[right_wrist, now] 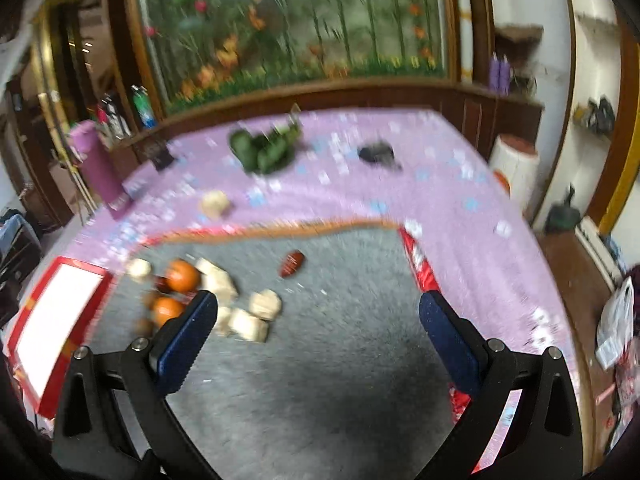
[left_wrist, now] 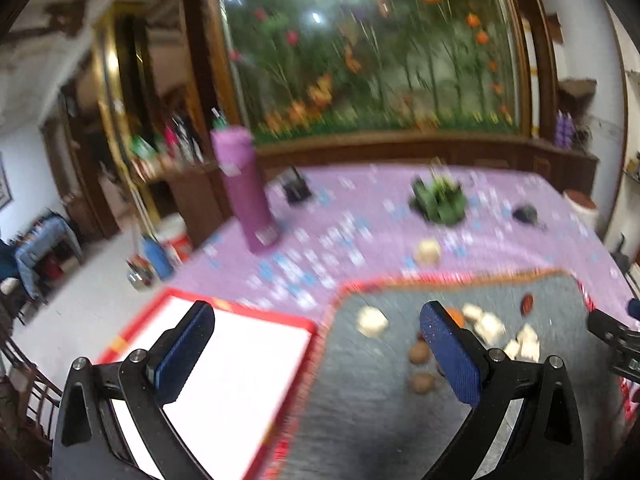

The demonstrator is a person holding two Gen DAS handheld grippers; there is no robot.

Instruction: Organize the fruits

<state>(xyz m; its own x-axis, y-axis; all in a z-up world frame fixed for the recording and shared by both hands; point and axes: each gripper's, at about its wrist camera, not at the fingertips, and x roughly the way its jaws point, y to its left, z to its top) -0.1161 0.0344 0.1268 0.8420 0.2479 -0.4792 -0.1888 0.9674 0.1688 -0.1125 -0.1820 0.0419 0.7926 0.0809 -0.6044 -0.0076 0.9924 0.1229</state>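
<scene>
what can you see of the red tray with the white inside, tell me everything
The red tray is a shallow rectangular box with a bright red rim and a plain white floor, cardboard or plastic by its look, though blur hides detail. It looks empty. It lies flat on the purple tablecloth at the table's near left edge, just left of the grey mat, their red borders close or touching. The open left gripper hangs above its right side.
</scene>
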